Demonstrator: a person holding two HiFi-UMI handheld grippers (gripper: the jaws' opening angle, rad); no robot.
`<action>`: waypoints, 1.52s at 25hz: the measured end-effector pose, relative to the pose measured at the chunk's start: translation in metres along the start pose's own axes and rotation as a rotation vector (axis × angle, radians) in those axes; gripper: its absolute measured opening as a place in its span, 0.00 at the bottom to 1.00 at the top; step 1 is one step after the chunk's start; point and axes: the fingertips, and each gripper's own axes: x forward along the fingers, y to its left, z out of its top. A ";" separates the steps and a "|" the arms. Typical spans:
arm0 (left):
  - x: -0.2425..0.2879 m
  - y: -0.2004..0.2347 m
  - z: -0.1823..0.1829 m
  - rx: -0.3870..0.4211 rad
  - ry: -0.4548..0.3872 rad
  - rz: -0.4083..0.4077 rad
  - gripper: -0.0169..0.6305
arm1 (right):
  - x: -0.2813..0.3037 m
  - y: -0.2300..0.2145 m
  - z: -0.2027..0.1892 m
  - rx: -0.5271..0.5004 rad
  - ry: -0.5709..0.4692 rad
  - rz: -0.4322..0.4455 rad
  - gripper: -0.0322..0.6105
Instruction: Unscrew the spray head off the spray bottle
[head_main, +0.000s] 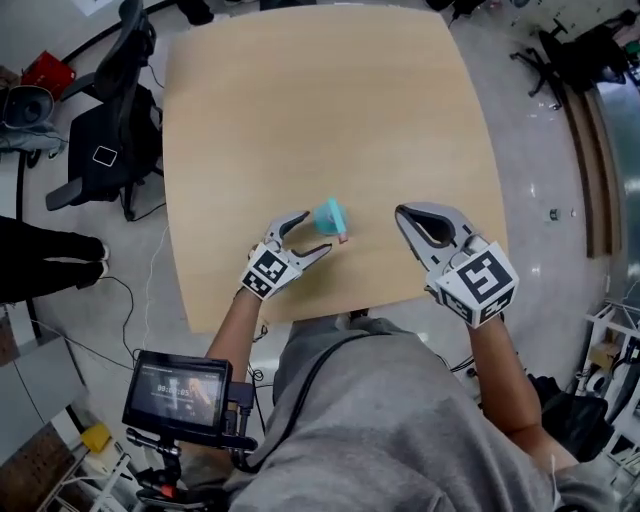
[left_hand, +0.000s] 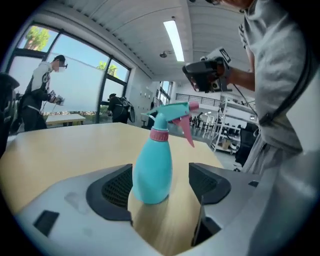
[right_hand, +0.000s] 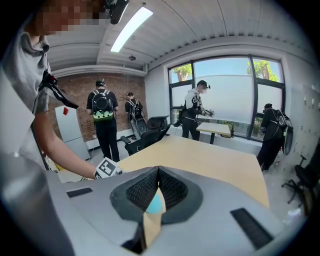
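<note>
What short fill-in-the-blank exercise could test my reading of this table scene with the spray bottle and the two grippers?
1. The turquoise spray bottle stands ____ on the wooden table.
2. The left gripper has its jaws ____, with the bottle between them.
3. The right gripper has its jaws ____ and holds nothing.
4. The collar under the bottle's spray head is ____ in colour.

Missing words: upright; open; shut; pink

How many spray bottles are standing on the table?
1. The spray bottle stands upright on the table, between the open jaws of the left tool. None seems hidden.
</note>
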 end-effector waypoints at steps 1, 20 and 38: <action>0.009 0.003 -0.007 0.033 0.019 0.009 0.55 | 0.005 0.002 -0.002 0.002 0.006 0.001 0.06; 0.083 0.012 -0.013 0.160 0.087 0.111 0.67 | 0.046 0.044 -0.031 0.089 0.124 0.084 0.06; -0.016 0.022 0.063 0.274 0.209 0.375 0.67 | 0.065 0.090 0.030 0.025 0.148 0.145 0.33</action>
